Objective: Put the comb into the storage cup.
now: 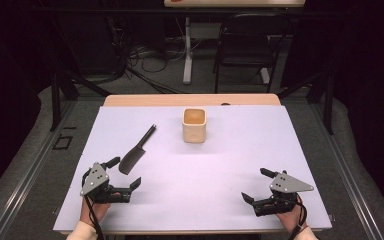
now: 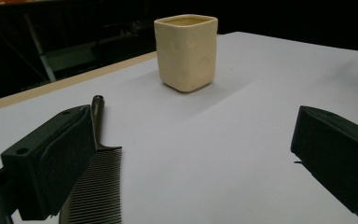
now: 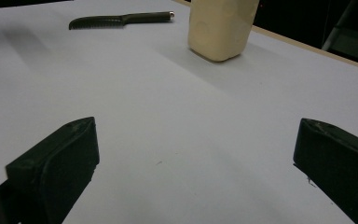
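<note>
The comb [image 1: 137,150] is being shown left of centre in the high view, lying flat on the pale sheet [image 1: 220,170] that covers the table. Its long axis is being run diagonally, the thin handle pointing toward the upper right of the frame and the broad toothed end toward the lower left. That toothed end is being found just beside the left gripper [image 1: 126,172], slightly above and between its two jaws, though contact cannot be confirmed. In the left gripper view the comb [image 2: 95,186] is being partly covered by the left-hand jaw at the lower left of the frame.

The jaws of the left gripper are being held spread wide, with nothing between them. The right gripper [image 1: 254,185], at the lower right of the high view, is likewise being held spread and empty, well apart from the comb [image 3: 116,20].

The left gripper is being judged the nearer by far; a short advance along the comb's axis is being considered sufficient.

The comb is being noted as dark, slim and fine-toothed. A cream cup [image 1: 194,125] is being seen upright above centre, apart from the comb.
</note>
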Tool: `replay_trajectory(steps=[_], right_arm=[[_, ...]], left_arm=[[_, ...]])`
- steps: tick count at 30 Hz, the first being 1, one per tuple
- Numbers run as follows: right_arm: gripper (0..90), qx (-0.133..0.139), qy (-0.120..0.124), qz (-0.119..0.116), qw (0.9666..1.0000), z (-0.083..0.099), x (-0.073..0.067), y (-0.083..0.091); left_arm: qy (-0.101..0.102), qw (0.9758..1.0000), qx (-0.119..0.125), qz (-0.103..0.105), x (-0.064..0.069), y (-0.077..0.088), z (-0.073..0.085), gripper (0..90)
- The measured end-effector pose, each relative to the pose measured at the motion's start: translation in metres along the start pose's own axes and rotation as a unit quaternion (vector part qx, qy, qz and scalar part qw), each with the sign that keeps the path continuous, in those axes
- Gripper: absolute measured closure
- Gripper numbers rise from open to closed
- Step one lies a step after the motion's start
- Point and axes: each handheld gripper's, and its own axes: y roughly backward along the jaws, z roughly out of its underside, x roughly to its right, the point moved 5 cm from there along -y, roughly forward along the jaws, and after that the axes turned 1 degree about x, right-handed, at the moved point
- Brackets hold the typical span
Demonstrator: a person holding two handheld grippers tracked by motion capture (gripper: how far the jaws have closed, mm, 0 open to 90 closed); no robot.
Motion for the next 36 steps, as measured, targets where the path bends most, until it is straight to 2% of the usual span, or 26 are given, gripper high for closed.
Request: replay_trajectory(steps=[7,13,17,26,31,36], right_arm=[[0.0,0.001,-0.001,0.002,1.0,0.0,0.001,-0.001],[0.0,0.0,-0.004,0.001,1.0,0.0,0.001,-0.002],[0.0,-0.001,-0.002,-0.001,1.0,0.0,0.001,-0.002],[0.0,0.002,-0.003,-0.003,1.0,-0.001,0.0,-0.001],[0.0,0.002,-0.004,-0.002,1.0,-0.001,0.0,-0.001],[0.0,0.002,-0.002,-0.001,1.0,-0.001,0.0,0.0]], left_arm=[[-0.004,0.9999,-0.007,-0.008,-0.005,-0.008,-0.004,0.1],[0.003,0.9998,-0.008,-0.02,-0.012,-0.012,-0.008,0.1],[0.009,0.9997,-0.01,-0.02,-0.016,-0.016,-0.01,0.2],[0.015,0.9993,-0.026,-0.023,-0.025,-0.027,-0.015,0.1],[0.02,0.9987,-0.034,-0.033,-0.031,-0.035,-0.022,0.2],[0.028,0.9982,-0.044,-0.031,-0.039,-0.044,-0.025,0.0]])
